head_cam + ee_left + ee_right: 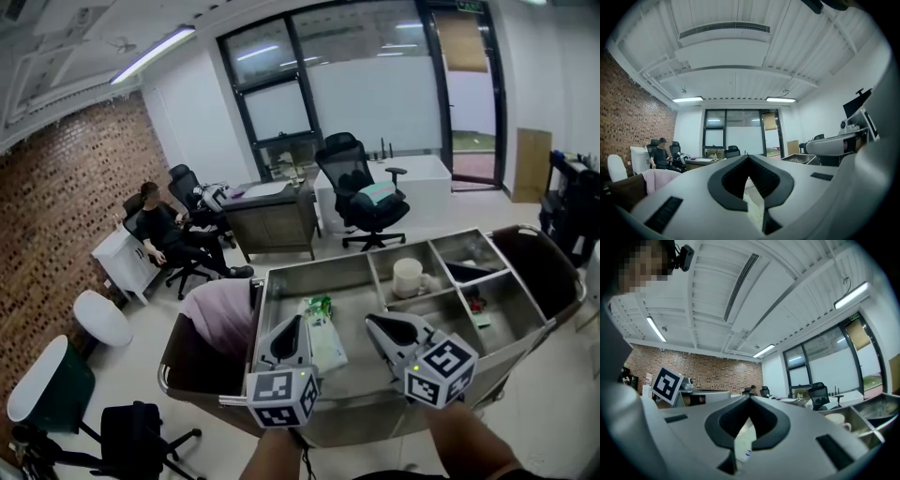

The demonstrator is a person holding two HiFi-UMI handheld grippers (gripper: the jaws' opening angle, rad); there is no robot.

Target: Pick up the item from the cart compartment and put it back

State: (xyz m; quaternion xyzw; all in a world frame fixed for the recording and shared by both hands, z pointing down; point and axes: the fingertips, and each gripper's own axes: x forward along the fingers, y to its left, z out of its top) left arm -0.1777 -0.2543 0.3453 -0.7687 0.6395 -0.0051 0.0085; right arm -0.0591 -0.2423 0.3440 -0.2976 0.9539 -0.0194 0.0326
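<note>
A white packet with green print (320,330) lies in the large left compartment of the steel cart (356,270). My left gripper (295,321) hovers at the cart's near edge, just left of the packet, jaws shut with nothing between them. My right gripper (372,322) hangs to the packet's right, also shut and empty. In the left gripper view the tips of the left gripper (749,156) meet, and a bit of the packet (753,206) shows below them. The right gripper view shows the right gripper (749,398) the same way, with the packet (743,439) beneath.
A white mug (410,277) stands in a middle compartment, and small items (478,307) lie in the right ones. Brown bags hang at both cart ends; the left one (202,361) holds a pink cloth (223,314). A seated person (164,234), office chairs and desks fill the room behind.
</note>
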